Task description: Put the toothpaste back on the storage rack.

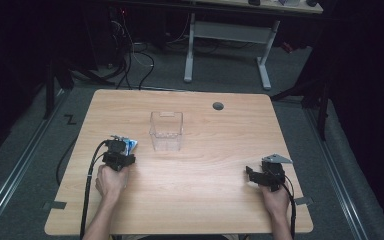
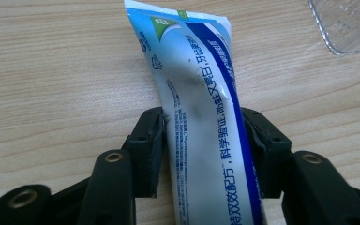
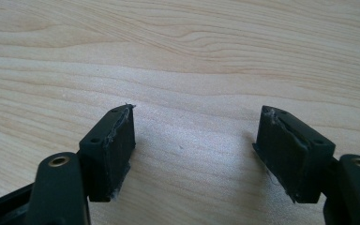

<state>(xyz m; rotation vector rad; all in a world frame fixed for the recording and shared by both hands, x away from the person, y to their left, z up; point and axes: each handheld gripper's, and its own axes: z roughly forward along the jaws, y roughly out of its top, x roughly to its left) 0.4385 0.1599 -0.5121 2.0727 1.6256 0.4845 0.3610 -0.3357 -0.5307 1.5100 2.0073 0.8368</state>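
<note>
Wooden table (image 1: 205,200); clear plastic bin (image 1: 166,131) stands near its middle. Left gripper (image 2: 202,136) clamps a blue-white toothpaste tube (image 2: 201,93), lying flat left of the bin. Right gripper (image 3: 194,140) rests near the table's right edge, jaws apart, holding nothing.

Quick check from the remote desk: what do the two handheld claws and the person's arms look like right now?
Both are black two-jaw tools. The left claw trails a black cable along the forearm. The right claw carries a grey three-cornered plate on top and its own black cable. Jaw arms have brass-coloured rivets; the flat black pads look frayed at the edges. Forearms are bare, no sleeves in view.
</note>
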